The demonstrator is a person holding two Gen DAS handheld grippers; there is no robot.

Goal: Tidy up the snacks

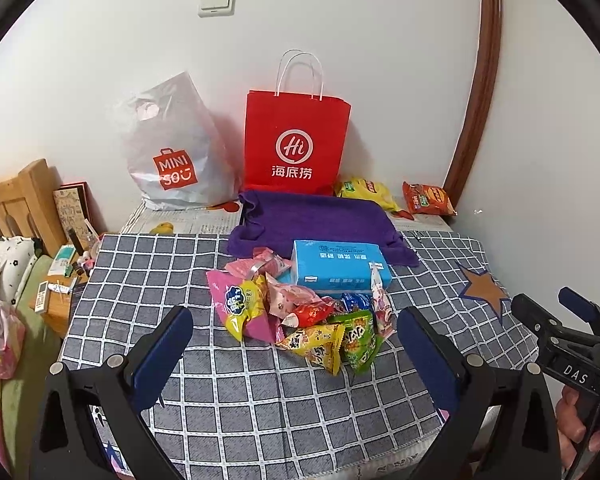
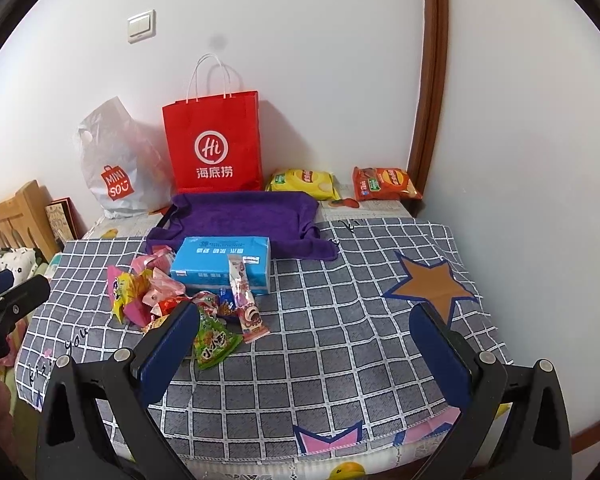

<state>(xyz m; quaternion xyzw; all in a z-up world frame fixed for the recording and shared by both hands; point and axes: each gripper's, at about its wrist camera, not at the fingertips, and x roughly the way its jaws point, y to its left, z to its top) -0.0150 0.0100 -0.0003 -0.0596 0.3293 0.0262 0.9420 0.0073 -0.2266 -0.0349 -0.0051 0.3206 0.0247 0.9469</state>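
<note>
Two identical hand-held grippers are seen: the left gripper (image 1: 296, 344) and the right gripper (image 2: 304, 340) are each built of matte black angular arms with triangular cut-outs, and each finger is faced with a flat dark-blue pad (image 1: 162, 356). Round silver screw heads (image 1: 115, 359) are set at the joints of the arms, two to a side. On the right gripper's black body, as caught at the edge of the left wrist view, white lettering "DAS" (image 1: 576, 374) is printed.
</note>
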